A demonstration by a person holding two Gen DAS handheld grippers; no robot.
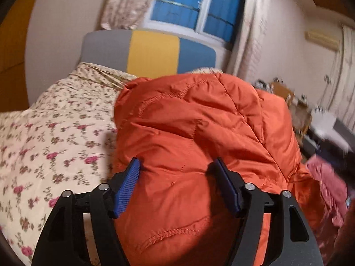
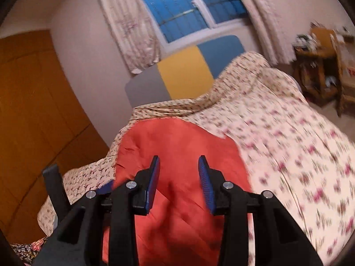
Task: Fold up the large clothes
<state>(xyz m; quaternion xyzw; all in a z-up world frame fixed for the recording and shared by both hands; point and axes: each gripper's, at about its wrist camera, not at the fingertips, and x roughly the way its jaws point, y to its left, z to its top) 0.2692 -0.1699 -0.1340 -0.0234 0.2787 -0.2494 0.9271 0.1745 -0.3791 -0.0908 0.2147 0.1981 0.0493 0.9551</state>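
Two grippers show, each from its own wrist camera. The left gripper point(image 1: 177, 177) has its blue pads spread wide, and a thick puffed fold of the orange quilted jacket point(image 1: 199, 122) bulges up between them. The fabric lies against both pads, yet the picture is soft there, so whether they clamp it or merely flank it cannot be told. The jacket rises in a heap beyond the fingers, its stitched seams running across the top, and covers most of the middle of that view.

The right gripper point(image 2: 179, 177) has its jaws apart with a clear gap; nothing sits between the pads, and it hangs above a flat spread of the same jacket point(image 2: 177, 146), apparently without touching it.

The jacket lies on the floral bedspread point(image 2: 288, 144), which stretches off to either side. Behind the bed stands a headboard point(image 2: 184, 73) in grey, yellow and blue panels, then a window point(image 2: 188, 6) with pale curtains. A wooden wardrobe point(image 2: 33, 99) fills the left of the right-hand view, and a cluttered wooden table point(image 2: 317, 66) stands at the far right.
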